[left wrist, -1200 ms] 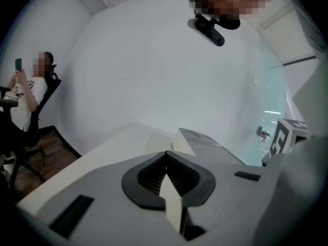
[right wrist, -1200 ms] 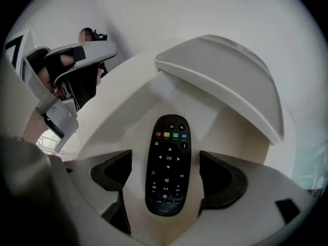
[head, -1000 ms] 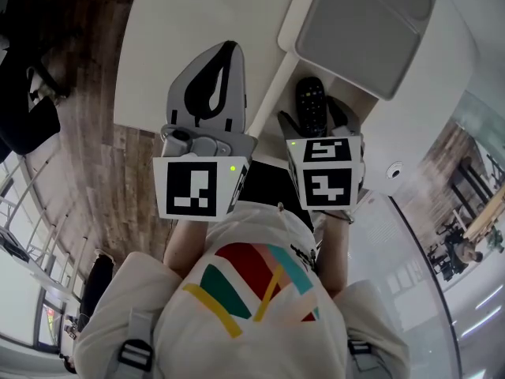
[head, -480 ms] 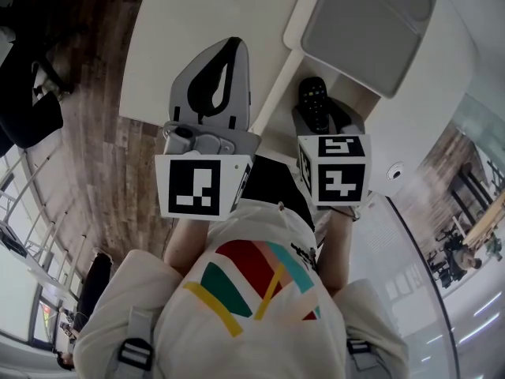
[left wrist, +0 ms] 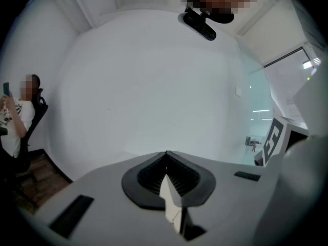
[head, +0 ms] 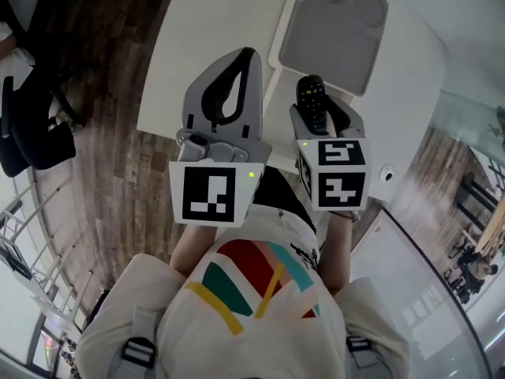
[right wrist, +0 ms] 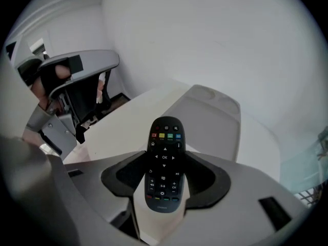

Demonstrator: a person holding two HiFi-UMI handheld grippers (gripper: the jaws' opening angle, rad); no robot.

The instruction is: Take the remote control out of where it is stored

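A black remote control (head: 312,101) with coloured buttons stands lengthwise between the jaws of my right gripper (head: 321,111), which is shut on its lower half. In the right gripper view the remote control (right wrist: 164,163) faces the camera, button side up, with the dark pads of the right gripper (right wrist: 165,157) pressing its two sides. It hangs over the white table (head: 205,22), just in front of a white tray with a grey inside (head: 331,30). My left gripper (head: 246,55) is beside it on the left, shut and holding nothing; its tips (left wrist: 166,155) meet.
The grey-lined tray (right wrist: 215,117) lies on the white table behind the remote. The left gripper (right wrist: 72,86) shows at the left of the right gripper view. Wooden floor (head: 102,156) and a black chair (head: 31,125) lie left of the table. A seated person (left wrist: 15,117) is far left.
The right gripper's jaws have drawn in onto the remote control's sides. Both grippers have shifted a little forward over the table, toward the tray.
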